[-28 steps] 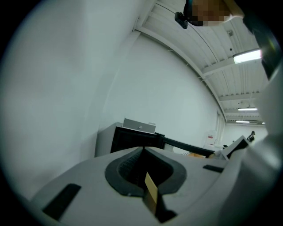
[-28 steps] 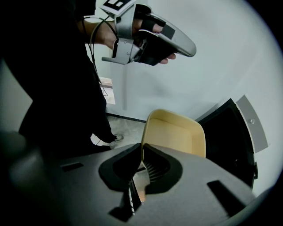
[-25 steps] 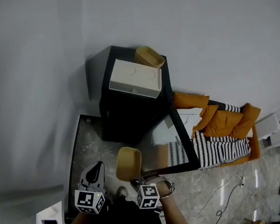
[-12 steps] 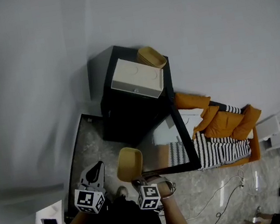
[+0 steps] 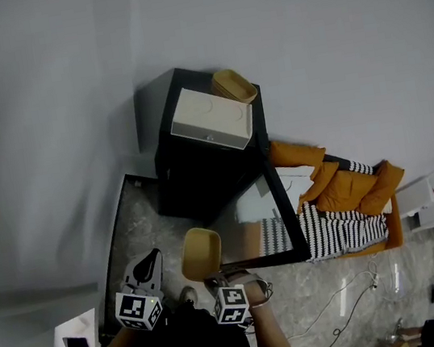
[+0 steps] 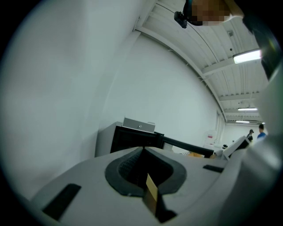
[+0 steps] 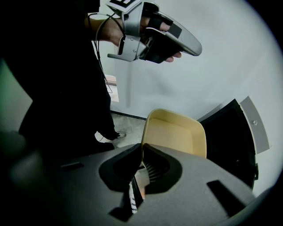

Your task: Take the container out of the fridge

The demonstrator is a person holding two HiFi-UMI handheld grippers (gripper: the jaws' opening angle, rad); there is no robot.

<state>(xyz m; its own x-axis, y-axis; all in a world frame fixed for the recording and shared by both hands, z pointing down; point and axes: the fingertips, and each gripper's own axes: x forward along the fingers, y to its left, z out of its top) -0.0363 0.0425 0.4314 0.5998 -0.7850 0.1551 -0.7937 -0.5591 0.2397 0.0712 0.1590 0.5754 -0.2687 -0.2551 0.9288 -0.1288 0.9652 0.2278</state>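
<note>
A tan open container (image 5: 201, 253) (image 7: 177, 132) hangs in front of the black fridge (image 5: 200, 171), its rim pinched in my right gripper (image 5: 215, 279) (image 7: 142, 155), which is shut on it. The fridge door (image 5: 283, 219) stands wide open to the right. My left gripper (image 5: 146, 268) (image 6: 142, 150) is at the left of the container, apart from it, jaws shut with nothing between them. In the right gripper view the left gripper (image 7: 154, 35) shows above the container. A second tan container (image 5: 233, 87) rests on top of the fridge.
A white box (image 5: 210, 120) lies on the fridge's top. An orange jacket and striped cloth (image 5: 345, 205) lie on the floor right of the door. A white wall (image 5: 68, 110) stands behind. Cables (image 5: 336, 305) trail across the marble floor.
Nothing has visibly changed: both grippers and the held container stay where they were.
</note>
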